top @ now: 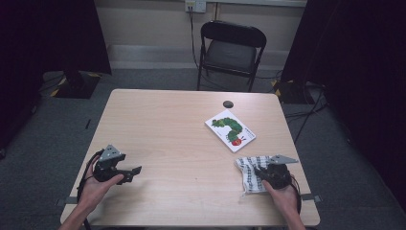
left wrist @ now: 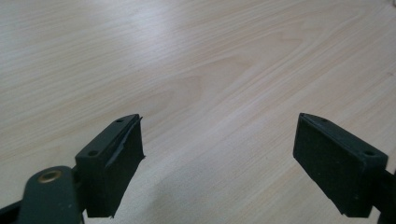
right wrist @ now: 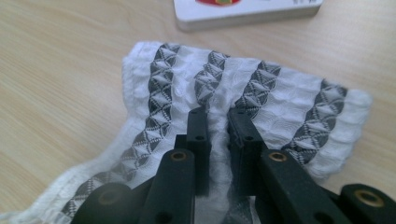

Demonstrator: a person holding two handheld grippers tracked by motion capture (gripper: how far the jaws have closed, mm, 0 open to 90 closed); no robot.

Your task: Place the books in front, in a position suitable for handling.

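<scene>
Right claw [right wrist: 218, 123] pinched on a fold of the cloth [right wrist: 280, 100], near the table's [top: 182, 124] front right edge.

The claw's black jaws are drawn together with a ridge of the waffle-textured white fabric squeezed between them, probably so the soft towel can be dragged or lifted by one gathered pleat; its grey diamond-patterned stripes bunch where the grip puckers it. Just beyond lies a flat, stiff picture book [top: 230, 130], its glossy cover showing a green caterpillar, touching nothing. The left claw [left wrist: 218, 154] rests at the front left, jaws wide apart over bare pale wood grain, holding nothing, apparently waiting to help.
</scene>
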